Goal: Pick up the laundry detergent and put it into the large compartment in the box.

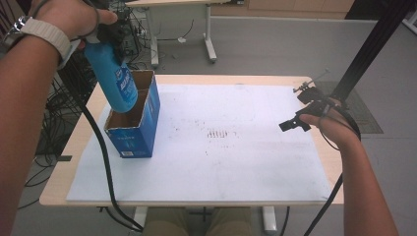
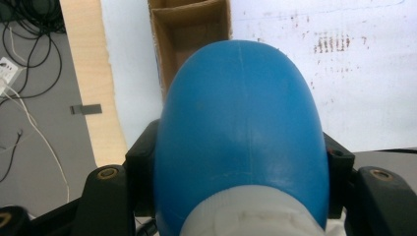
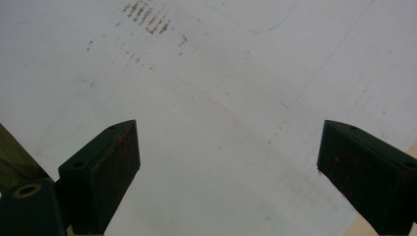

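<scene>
Bottle [image 1: 116, 78] label: white lettering, unreadable.

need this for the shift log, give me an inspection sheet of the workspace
surface: wooden table under a white sheet with brown scuffs.
job's things: blue bottle held bottom-down, lower end in the opening of the open blue carton.
clutter: nothing seen.
grippers: left gripper shut on the bottle near its neck; right gripper open with nothing between the jaws, above the sheet by the table's right edge.
cables: black cable trailing from the left gripper; loose wires on the floor.
surroundings: grey floor, another table's legs behind.
</scene>
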`<act>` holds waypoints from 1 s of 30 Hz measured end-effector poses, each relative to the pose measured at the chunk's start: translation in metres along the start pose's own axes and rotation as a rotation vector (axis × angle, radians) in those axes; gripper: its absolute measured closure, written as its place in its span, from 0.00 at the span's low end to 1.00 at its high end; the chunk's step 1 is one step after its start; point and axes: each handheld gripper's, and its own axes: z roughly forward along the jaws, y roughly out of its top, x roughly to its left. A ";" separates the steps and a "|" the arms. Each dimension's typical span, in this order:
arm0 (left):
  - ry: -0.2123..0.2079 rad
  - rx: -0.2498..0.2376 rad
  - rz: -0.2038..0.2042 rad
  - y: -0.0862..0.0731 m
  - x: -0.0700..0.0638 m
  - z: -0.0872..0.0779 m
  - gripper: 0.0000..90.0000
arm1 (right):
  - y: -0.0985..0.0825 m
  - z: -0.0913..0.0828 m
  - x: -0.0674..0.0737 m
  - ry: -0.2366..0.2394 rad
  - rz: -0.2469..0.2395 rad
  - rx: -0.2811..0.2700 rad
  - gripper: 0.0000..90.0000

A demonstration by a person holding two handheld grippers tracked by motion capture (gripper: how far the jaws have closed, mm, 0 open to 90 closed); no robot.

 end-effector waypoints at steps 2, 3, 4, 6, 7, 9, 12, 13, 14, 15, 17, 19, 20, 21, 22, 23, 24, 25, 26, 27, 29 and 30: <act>0.005 -0.003 -0.003 0.001 0.000 0.003 0.42 | 0.000 0.000 0.000 -0.001 0.003 0.002 0.10; 0.008 -0.002 -0.002 0.002 0.000 0.004 0.42 | 0.000 0.000 -0.001 -0.001 0.002 0.003 0.10; 0.010 -0.003 -0.004 0.003 0.000 0.005 0.42 | 0.000 0.000 -0.001 0.000 0.003 0.003 0.10; 0.013 0.007 -0.008 0.005 0.001 0.008 0.42 | 0.000 0.001 -0.001 -0.001 0.003 0.003 0.10; 0.012 0.004 -0.011 0.006 0.001 0.009 0.42 | 0.000 0.002 -0.002 0.000 0.002 0.003 0.10; 0.010 0.013 -0.012 0.008 0.003 0.012 0.42 | -0.001 0.002 -0.002 0.001 0.006 0.003 0.10; 0.008 0.015 -0.011 0.010 0.004 0.016 0.42 | -0.001 0.004 -0.003 0.003 0.007 0.006 0.10; 0.009 0.015 -0.014 0.010 0.004 0.017 0.42 | -0.001 0.005 -0.004 0.004 0.008 0.007 0.10; 0.009 0.013 -0.014 0.011 0.004 0.018 0.42 | -0.001 0.005 -0.004 0.004 0.009 0.006 0.10; 0.009 0.012 -0.016 0.011 0.005 0.019 0.42 | -0.002 0.005 -0.004 0.004 0.010 0.007 0.10; 0.011 0.010 -0.016 0.011 0.005 0.020 0.42 | -0.002 0.006 -0.005 0.004 0.012 0.006 0.10; 0.014 0.010 -0.018 0.012 0.005 0.021 0.42 | -0.002 0.006 -0.005 0.005 0.012 0.004 0.10; 0.014 0.009 -0.018 0.012 0.005 0.023 0.42 | -0.002 0.006 -0.005 0.005 0.013 0.005 0.10; 0.015 0.009 -0.019 0.013 0.006 0.024 0.42 | -0.002 0.006 -0.005 0.005 0.013 0.004 0.10; 0.015 0.010 -0.019 0.013 0.006 0.025 0.42 | -0.002 0.006 -0.005 0.005 0.012 0.003 0.10; 0.016 0.012 -0.020 0.013 0.007 0.026 0.42 | -0.002 0.005 -0.005 0.005 0.013 0.003 0.10; 0.016 0.012 -0.020 0.014 0.008 0.027 0.42 | -0.002 0.006 -0.005 0.004 0.014 0.004 0.10; 0.014 0.008 -0.023 0.013 0.009 0.028 0.42 | -0.002 0.006 -0.005 0.003 0.015 0.005 0.10; 0.012 0.007 -0.021 0.013 0.010 0.029 0.42 | -0.002 0.006 -0.005 0.003 0.017 0.004 0.10; 0.009 0.007 -0.024 0.013 0.011 0.031 0.42 | -0.002 0.006 -0.005 0.003 0.017 0.005 0.10; 0.009 0.010 -0.026 0.014 0.013 0.033 0.42 | -0.003 0.006 -0.005 0.003 0.019 0.005 0.10; 0.011 0.009 -0.026 0.014 0.013 0.034 0.42 | -0.003 0.007 -0.006 0.003 0.018 0.005 0.10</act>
